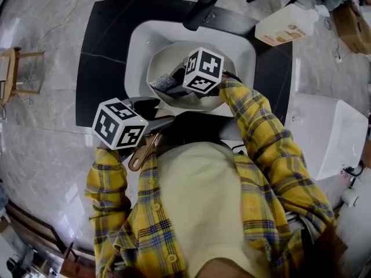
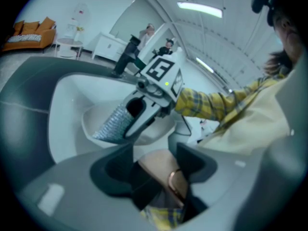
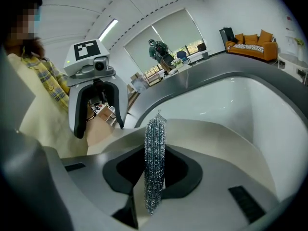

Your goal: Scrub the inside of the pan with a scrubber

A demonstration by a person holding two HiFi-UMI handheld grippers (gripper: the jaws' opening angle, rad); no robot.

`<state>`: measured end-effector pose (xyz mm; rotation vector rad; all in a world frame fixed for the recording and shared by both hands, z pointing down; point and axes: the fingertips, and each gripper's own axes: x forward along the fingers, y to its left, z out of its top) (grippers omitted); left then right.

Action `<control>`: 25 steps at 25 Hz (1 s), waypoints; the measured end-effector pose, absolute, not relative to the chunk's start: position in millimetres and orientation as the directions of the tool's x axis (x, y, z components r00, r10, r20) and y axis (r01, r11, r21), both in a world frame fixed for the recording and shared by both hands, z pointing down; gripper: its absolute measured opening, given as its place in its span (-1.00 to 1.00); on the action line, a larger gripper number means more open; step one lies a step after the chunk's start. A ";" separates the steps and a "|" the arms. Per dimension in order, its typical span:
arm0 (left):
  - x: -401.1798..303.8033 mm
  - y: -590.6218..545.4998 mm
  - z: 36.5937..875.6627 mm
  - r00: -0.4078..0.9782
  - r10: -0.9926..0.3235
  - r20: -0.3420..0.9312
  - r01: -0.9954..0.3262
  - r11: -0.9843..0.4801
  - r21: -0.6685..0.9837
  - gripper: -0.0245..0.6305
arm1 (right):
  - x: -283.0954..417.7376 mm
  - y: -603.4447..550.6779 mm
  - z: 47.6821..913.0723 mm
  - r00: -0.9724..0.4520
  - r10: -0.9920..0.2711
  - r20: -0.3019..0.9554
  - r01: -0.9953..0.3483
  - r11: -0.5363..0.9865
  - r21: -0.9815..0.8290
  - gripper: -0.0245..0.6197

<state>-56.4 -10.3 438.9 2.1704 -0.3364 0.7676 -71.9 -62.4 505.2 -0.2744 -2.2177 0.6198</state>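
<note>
Head view: the pan (image 1: 169, 58) is seen in the white sink (image 1: 139, 39), which is set in a black surface (image 1: 98, 51). The scrubber (image 1: 164, 83) is held inside it by the right hand-held gripper (image 1: 177, 81). The left hand-held gripper (image 1: 152, 133) is placed at the pan's handle (image 1: 142, 152). A knock against the overhanging faucet (image 1: 203, 4) is judged possible on wide strokes. A white jug (image 1: 287, 23) is stood at the surface's corner, and a marble floor (image 1: 46, 155) is seen around.

Left gripper view: the jaws are clamped on the handle. Pan rotation is judged likely if that hold slips. Contact between scrubber and pan cannot be told.

Right gripper view: the jaws are clenched on the thin mesh scrubber. Twisting out under pressure is judged the main risk. An orange sofa (image 3: 250, 42) is seen behind.
</note>
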 end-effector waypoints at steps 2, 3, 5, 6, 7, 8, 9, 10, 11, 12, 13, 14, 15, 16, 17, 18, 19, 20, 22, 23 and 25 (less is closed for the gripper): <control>-56.9 -10.4 439.1 0.781 0.012 0.624 -0.468 -0.650 0.599 -0.06 | -68.3 -57.3 503.6 -0.644 0.411 0.645 0.015 0.850 -0.526 -0.65; -57.0 -10.5 439.2 0.781 0.012 0.624 -0.468 -0.650 0.599 -0.06 | -66.5 -55.0 502.4 -0.639 0.423 0.643 0.027 0.847 -0.530 -0.65; -57.1 -10.7 439.3 0.781 0.013 0.624 -0.468 -0.649 0.600 -0.06 | -62.9 -50.5 499.7 -0.628 0.446 0.638 0.051 0.842 -0.537 -0.65; -57.2 -10.7 439.4 0.781 0.013 0.624 -0.468 -0.649 0.600 -0.06 | -61.1 -48.2 498.5 -0.622 0.457 0.636 0.063 0.838 -0.542 -0.65; -57.4 -10.7 439.5 0.782 0.013 0.624 -0.468 -0.648 0.600 -0.06 | -59.3 -45.9 497.3 -0.616 0.469 0.633 0.074 0.834 -0.546 -0.65; -57.5 -10.7 439.6 0.782 0.013 0.624 -0.468 -0.648 0.600 -0.06 | -57.5 -43.5 496.2 -0.609 0.481 0.630 0.085 0.830 -0.552 -0.65; -57.7 -10.8 439.7 0.782 0.012 0.623 -0.468 -0.648 0.600 -0.06 | -55.5 -41.3 495.1 -0.603 0.493 0.628 0.095 0.825 -0.557 -0.65; -57.9 -11.0 439.7 0.782 0.012 0.623 -0.469 -0.649 0.600 -0.06 | -53.5 -39.2 494.0 -0.596 0.504 0.625 0.105 0.821 -0.561 -0.66; -58.0 -11.1 439.8 0.782 0.011 0.623 -0.469 -0.649 0.600 -0.06 | -51.3 -37.2 492.9 -0.589 0.515 0.623 0.116 0.816 -0.566 -0.66; -58.0 -11.1 439.7 0.782 0.011 0.623 -0.469 -0.649 0.599 -0.06 | -49.0 -35.2 491.7 -0.582 0.527 0.619 0.127 0.811 -0.571 -0.65; -58.0 -11.1 439.6 0.782 0.010 0.624 -0.469 -0.649 0.599 -0.06 | -46.5 -32.9 490.4 -0.574 0.540 0.615 0.138 0.805 -0.577 -0.65; -58.0 -11.0 439.5 0.781 0.010 0.624 -0.470 -0.649 0.598 -0.06 | -44.0 -30.6 489.0 -0.566 0.554 0.611 0.150 0.798 -0.584 -0.66; -58.0 -11.0 439.4 0.781 0.010 0.625 -0.470 -0.649 0.598 -0.06 | -41.3 -28.4 487.6 -0.557 0.568 0.606 0.161 0.790 -0.592 -0.66; -58.0 -11.0 439.4 0.780 0.010 0.625 -0.470 -0.649 0.597 -0.06 | -38.6 -26.5 486.5 -0.547 0.582 0.602 0.171 0.782 -0.599 -0.66; -58.0 -11.0 439.5 0.780 0.010 0.626 -0.471 -0.650 0.597 -0.06 | -36.0 -24.9 485.7 -0.537 0.594 0.599 0.179 0.774 -0.607 -0.66; -58.0 -11.1 439.6 0.780 0.010 0.626 -0.471 -0.650 0.597 -0.06 | -33.4 -23.5 485.0 -0.528 0.605 0.596 0.186 0.767 -0.614 -0.66; -57.9 -11.1 439.8 0.780 0.010 0.626 -0.471 -0.650 0.597 -0.06 | -31.0 -22.1 484.5 -0.517 0.616 0.594 0.191 0.760 -0.622 -0.66; -57.8 -11.2 440.0 0.779 0.010 0.626 -0.471 -0.650 0.596 -0.06 | -28.8 -20.4 484.1 -0.507 0.627 0.591 0.197 0.752 -0.629 -0.66; -57.6 -11.2 440.3 0.780 0.009 0.626 -0.471 -0.651 0.596 -0.06 | -24.2 -16.8 483.2 -0.481 0.650 0.588 0.210 0.737 -0.642 -0.66; -57.5 -11.2 440.3 0.780 0.008 0.626 -0.471 -0.651 0.595 -0.06 | -21.3 -15.1 482.9 -0.464 0.661 0.590 0.216 0.731 -0.648 -0.66; -57.5 -11.2 440.0 0.780 0.007 0.626 -0.471 -0.651 0.595 -0.06 | -13.9 -12.1 483.0 -0.419 0.679 0.603 0.226 0.721 -0.654 -0.66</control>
